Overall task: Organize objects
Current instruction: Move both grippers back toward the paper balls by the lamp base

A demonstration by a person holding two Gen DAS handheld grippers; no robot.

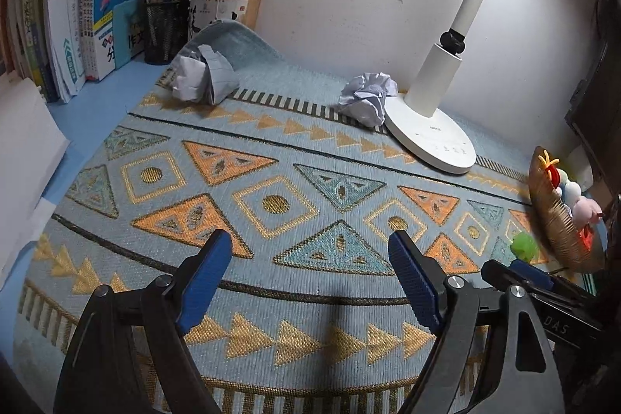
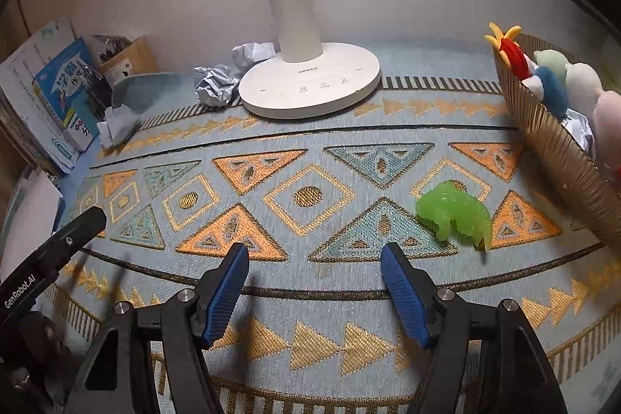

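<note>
A green translucent toy (image 2: 454, 214) lies on the patterned mat (image 2: 310, 158), just ahead and right of my right gripper (image 2: 314, 257), which is open and empty. The toy also shows in the left wrist view (image 1: 524, 246) at the far right. A gold ribbed basket (image 2: 559, 146) with several plush toys (image 2: 574, 84) stands at the right; it also shows in the left wrist view (image 1: 559, 220). Two crumpled paper balls (image 1: 203, 72) (image 1: 366, 96) lie at the mat's far edge. My left gripper (image 1: 310, 243) is open and empty over the mat.
A white desk lamp (image 1: 431, 138) stands at the back of the mat. Books (image 1: 112, 6) and pen holders (image 1: 163, 30) stand at the back left against the wall. The mat's far left corner (image 1: 236, 37) is curled up. White sheets (image 1: 23, 150) lie at the left.
</note>
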